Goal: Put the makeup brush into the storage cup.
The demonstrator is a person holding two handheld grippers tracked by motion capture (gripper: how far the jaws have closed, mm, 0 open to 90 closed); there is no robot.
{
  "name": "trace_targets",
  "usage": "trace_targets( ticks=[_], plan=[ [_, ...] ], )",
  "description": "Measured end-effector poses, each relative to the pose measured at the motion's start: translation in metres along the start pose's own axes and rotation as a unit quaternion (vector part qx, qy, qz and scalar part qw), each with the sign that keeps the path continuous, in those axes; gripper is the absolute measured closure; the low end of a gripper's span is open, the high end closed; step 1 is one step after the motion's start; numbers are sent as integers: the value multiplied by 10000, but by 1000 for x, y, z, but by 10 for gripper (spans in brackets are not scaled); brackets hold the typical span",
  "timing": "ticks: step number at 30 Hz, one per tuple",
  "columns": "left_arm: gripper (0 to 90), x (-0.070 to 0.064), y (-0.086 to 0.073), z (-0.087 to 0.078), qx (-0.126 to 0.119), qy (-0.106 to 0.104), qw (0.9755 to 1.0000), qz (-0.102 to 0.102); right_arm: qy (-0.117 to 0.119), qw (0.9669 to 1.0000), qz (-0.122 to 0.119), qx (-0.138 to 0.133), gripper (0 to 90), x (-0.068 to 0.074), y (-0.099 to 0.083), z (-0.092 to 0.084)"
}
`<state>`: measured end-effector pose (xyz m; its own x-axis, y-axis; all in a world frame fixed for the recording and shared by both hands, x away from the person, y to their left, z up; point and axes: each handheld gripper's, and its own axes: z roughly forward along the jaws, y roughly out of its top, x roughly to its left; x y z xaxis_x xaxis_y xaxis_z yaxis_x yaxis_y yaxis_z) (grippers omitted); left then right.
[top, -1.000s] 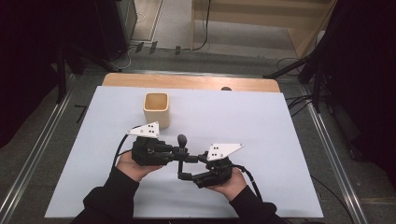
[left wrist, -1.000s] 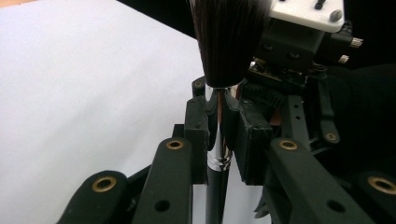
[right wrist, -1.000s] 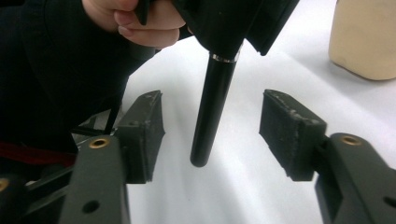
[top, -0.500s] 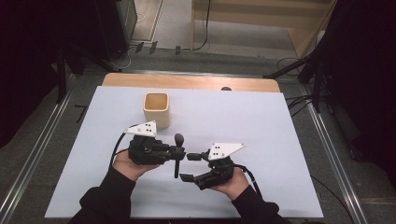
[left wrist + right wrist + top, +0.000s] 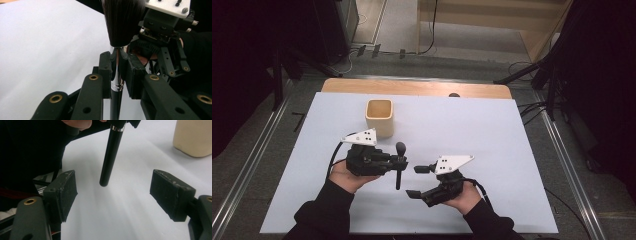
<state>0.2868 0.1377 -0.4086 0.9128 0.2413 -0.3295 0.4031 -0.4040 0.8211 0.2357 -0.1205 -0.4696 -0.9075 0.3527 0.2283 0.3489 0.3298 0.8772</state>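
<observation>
- High view, lower middle of the frame: the left gripper has its fingers clenched on a black makeup brush with a round bristle head, a silver ferrule and a straight black handle. The brush stands nearly upright, head up and handle end down, its lower end just above the white table.
- Its long axis runs top to bottom in that frame, so the free handle hangs below the grip.
- The right gripper sits to the right of the brush and slightly lower in the frame, near it but apart. Its 2 fingers have just been opening and now stand released, with nothing pressed between them.
- Right gripper view: the handle hangs in the upper middle, beyond the gap between the 2 pads, not touching either.
- Left gripper view: the pads clamp the shiny ferrule just under the dark, dense bristles.
- A beige, square-mouthed cup stands in the upper left of the table, behind the left gripper, which is the nearer of the 2 to it.
- Judgement: the left hand alone carries the brush, and a move towards the cup would go up the frame.
</observation>
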Motion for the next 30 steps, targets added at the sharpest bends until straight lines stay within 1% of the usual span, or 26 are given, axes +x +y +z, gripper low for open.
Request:
trace_targets(
  ticks=[4, 6, 9, 10, 14, 16, 19, 22, 24, 30],
  plan=[
    [774, 0, 0, -1, 37, 0, 10000, -4, -32, 10000, -55, -14, 225, 1, -1, -3],
    [774, 0, 0, -2, 37, 8, 10000, -12, 1, 10000, -32, 12, 225, 1, -1, -4],
    [774, 1, 0, -5, 61, 33, 10000, -10, -60, 9999, -117, 44, 225, 1, -1, -6],
    [774, 1, -1, -5, 42, 50, 10000, -20, -117, 9997, -179, 69, 224, 2, -1, -7],
    [774, 2, -1, -9, 55, 74, 9999, -47, -210, 9995, -217, 83, 224, 1, -2, -12],
    [775, 3, -1, -10, 68, 123, 9999, -45, -277, 9993, -239, 70, 224, 0, -2, -14],
    [775, 4, -2, -12, 80, 129, 9999, -63, -359, 9989, -256, 136, 223, -2, -3, -17],
    [775, 4, -2, -13, 94, 152, 9998, -78, -427, 9983, -328, 243, 222, -3, -5, -20],
    [774, 4, -2, -13, 105, 165, 9998, -68, -437, 9981, -305, 300, 221, -3, -6, -22],
    [775, 5, -2, -15, 97, 183, 9997, -102, -508, 9969, -347, 497, 222, -6, -8, -28]
  ],
)
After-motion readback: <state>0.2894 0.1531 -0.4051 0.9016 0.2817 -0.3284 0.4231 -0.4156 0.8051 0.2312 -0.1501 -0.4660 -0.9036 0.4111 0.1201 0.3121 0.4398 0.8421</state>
